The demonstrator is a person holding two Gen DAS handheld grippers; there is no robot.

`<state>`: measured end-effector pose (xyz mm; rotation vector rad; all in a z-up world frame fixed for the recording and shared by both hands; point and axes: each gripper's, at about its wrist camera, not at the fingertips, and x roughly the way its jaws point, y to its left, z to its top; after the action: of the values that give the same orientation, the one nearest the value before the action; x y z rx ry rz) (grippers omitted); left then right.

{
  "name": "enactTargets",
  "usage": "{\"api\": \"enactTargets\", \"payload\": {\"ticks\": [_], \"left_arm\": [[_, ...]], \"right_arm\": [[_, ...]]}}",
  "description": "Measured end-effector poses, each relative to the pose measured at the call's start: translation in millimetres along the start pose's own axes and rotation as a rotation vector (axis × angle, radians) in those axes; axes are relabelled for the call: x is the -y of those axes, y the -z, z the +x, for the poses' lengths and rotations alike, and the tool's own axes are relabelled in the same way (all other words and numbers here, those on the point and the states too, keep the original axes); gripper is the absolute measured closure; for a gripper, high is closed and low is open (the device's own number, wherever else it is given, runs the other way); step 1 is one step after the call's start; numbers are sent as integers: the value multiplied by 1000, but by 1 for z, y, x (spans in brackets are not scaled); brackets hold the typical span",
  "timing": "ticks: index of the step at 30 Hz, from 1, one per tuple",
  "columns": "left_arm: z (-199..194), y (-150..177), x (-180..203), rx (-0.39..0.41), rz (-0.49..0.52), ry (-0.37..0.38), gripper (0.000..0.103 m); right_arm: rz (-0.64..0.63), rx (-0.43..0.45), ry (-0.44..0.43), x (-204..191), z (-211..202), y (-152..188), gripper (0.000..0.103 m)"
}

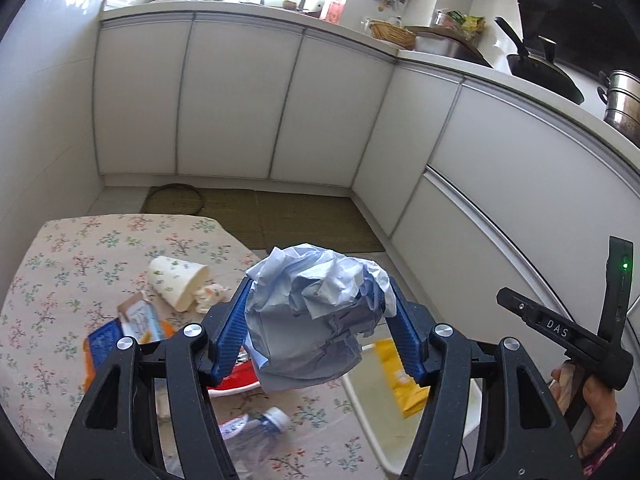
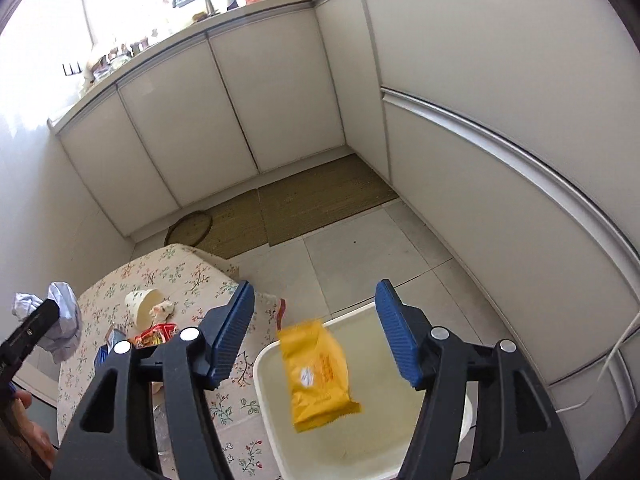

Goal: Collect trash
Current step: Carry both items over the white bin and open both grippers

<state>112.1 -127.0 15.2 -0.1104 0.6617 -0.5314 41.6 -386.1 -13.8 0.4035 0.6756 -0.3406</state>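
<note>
My left gripper [image 1: 320, 328] is shut on a crumpled pale-blue paper wad [image 1: 316, 312], held above the floral-cloth table [image 1: 60, 280]; the wad also shows in the right wrist view [image 2: 60, 320]. My right gripper [image 2: 316, 332] is open above a white bin [image 2: 276, 432]. A yellow snack wrapper [image 2: 320, 376] is blurred in mid-air between and below its fingers, over the bin; it also shows in the left wrist view [image 1: 400, 376]. On the table lie a tipped paper cup [image 1: 176, 280], an orange and blue packet [image 1: 120, 332], a red wrapper [image 1: 236, 376] and a plastic bottle [image 1: 256, 428].
White kitchen cabinets [image 1: 240, 100] run along the back and right. A woven mat [image 1: 304, 216] lies on the tiled floor [image 2: 360, 252]. The bin stands on the floor beside the table's right edge. Pots [image 1: 620, 100] and clutter sit on the counter.
</note>
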Motion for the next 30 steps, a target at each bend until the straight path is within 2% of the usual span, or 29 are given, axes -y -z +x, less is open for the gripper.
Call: {"api": "enactTargets", "payload": {"ticks": [4,7,12,15,17,22,30], "left_arm": [[20,3,30,-26,-6,87,42],[34,8,46,-53,-10,146,42],[53,13,67,-97,-33,243,41],[61,17,78,-111,-28,284,33],[65,18,86,-106,-12,277,19],[65,19,92,-85,16,253,14],[55,18,88,-37,62,119,7]], "right_arm": [[52,71,81,29,-18,-7,27],[46,116,185,44,-25,-8,25],[38,200,369,66,-36,-9,15],[32,225,425,74,-42,-9,13],[23,227,441,76,-43,-8,12],[-23,254,464,69,-46,-5,9],[-72,308,447,47,-55,-3,7]]}}
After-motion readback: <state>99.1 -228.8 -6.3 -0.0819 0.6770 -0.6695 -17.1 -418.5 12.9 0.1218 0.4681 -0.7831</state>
